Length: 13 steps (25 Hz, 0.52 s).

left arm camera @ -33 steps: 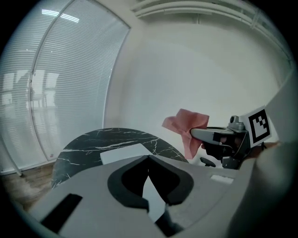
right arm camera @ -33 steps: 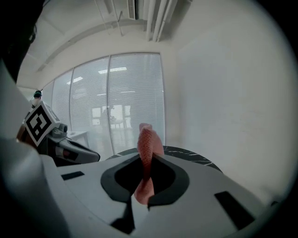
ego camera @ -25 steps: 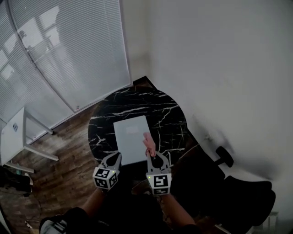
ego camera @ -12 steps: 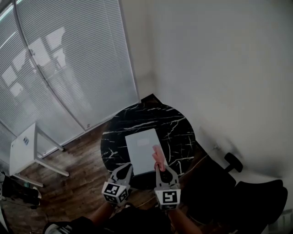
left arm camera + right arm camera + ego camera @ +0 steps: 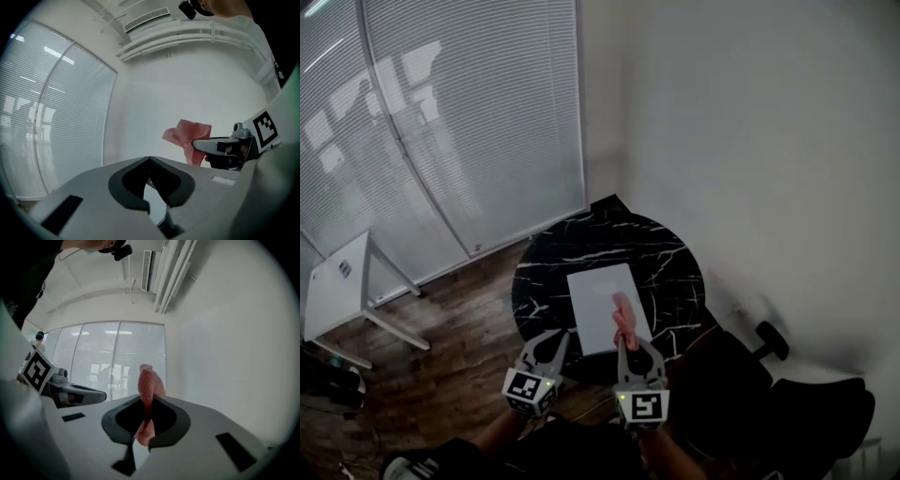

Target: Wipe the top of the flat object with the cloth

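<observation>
A white flat object [image 5: 602, 298] lies on the round black marble table [image 5: 656, 258]. My right gripper [image 5: 629, 349] hovers over the table's near edge, shut on a pink cloth [image 5: 623, 321] that sticks up from its jaws over the object's near right corner. The cloth [image 5: 147, 386] is pinched between the jaws of the right gripper [image 5: 146, 403]. To its left, my left gripper [image 5: 550, 347] is shut and holds nothing, by the object's near left corner. The left gripper view looks over the left gripper [image 5: 149, 161], tilted upward, at the cloth [image 5: 190, 135] and the wall.
A small white side table [image 5: 337, 281] stands on the wooden floor at the left. A black chair [image 5: 811, 412] sits at the right of the marble table. Blinds cover the windows behind, and a white wall runs close along the table's far right side.
The head view has shifted, so the table now looks smaller and farther right. Both grippers stay at the table's near edge, and the cloth stays in the right gripper.
</observation>
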Available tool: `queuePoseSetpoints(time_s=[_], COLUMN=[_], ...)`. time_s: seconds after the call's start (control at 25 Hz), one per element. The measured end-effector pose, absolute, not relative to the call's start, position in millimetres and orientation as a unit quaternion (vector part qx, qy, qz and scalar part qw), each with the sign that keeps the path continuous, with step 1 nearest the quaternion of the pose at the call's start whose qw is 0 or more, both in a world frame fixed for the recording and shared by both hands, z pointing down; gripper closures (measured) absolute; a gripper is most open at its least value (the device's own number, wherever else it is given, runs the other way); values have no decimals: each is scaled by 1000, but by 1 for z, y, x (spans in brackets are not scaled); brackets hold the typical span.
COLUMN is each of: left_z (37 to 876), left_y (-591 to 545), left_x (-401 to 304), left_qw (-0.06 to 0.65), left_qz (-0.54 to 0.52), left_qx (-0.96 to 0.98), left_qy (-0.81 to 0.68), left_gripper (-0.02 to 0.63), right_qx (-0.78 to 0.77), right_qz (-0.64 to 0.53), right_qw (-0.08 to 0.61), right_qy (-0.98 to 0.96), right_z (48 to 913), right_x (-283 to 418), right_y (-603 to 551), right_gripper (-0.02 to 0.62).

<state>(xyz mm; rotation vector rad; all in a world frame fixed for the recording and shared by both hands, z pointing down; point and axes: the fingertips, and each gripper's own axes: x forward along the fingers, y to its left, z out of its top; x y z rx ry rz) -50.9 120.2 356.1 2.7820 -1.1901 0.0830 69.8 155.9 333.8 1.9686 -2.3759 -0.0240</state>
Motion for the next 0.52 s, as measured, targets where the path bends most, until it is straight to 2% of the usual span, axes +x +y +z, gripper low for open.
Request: queuePoseSetpoints(time_s=[0.52], left_z=[338], left_y=[122], left_x=[-66], left_qw=[52], left_qz=[0], left_qx=[918], left_qy=[-394], left_gripper=[607], right_qx=[643], right_qz=[-18], right_qw=[40], right_qy=[-765], right_z=[325], right_x=[63], right_y=[162], right_gripper=[584])
